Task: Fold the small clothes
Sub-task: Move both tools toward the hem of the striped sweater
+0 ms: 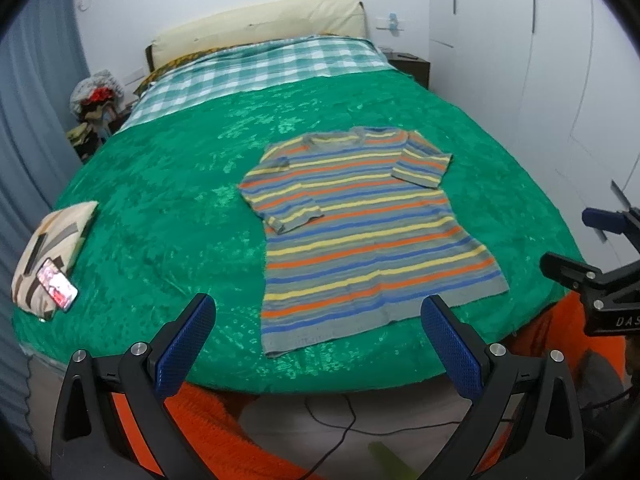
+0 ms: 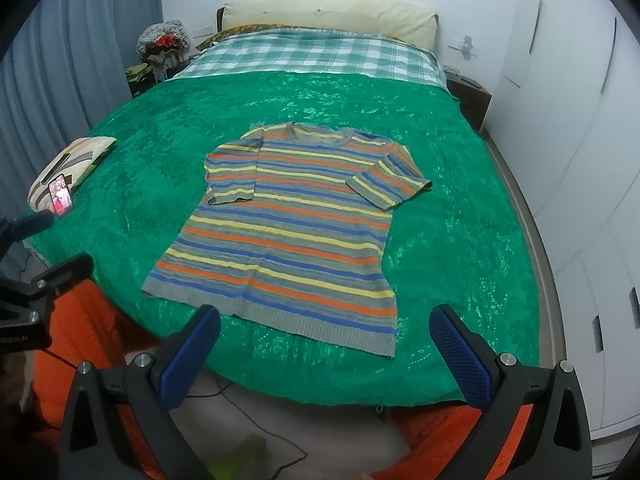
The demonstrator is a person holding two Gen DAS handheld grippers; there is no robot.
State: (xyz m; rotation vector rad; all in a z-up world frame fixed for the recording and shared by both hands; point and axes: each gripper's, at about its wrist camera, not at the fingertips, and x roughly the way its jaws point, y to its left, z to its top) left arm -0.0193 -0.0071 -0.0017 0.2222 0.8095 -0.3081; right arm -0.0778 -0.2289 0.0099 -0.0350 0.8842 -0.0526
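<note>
A striped knit shirt [image 1: 360, 220] [image 2: 288, 224] in grey, orange, yellow and blue lies flat on the green bedspread [image 1: 160, 208] [image 2: 460, 216], collar toward the headboard and hem toward me. Its left sleeve is folded in over the chest; the right sleeve sticks out sideways. My left gripper [image 1: 318, 312] hovers open just short of the hem, nothing between its blue pads. My right gripper [image 2: 325, 324] is open too, held above the hem's near edge. The right gripper's black body [image 1: 592, 276] shows at the right edge of the left wrist view.
A patterned cushion [image 1: 48, 248] [image 2: 68, 168] with a lit phone [image 1: 58, 285] [image 2: 61, 199] on it sits at the bed's left edge. A checked sheet [image 2: 312, 54] covers the head end. White wardrobes [image 2: 580, 120] stand right, curtains [image 2: 60, 80] left. A cable [image 1: 336, 420] lies on the floor.
</note>
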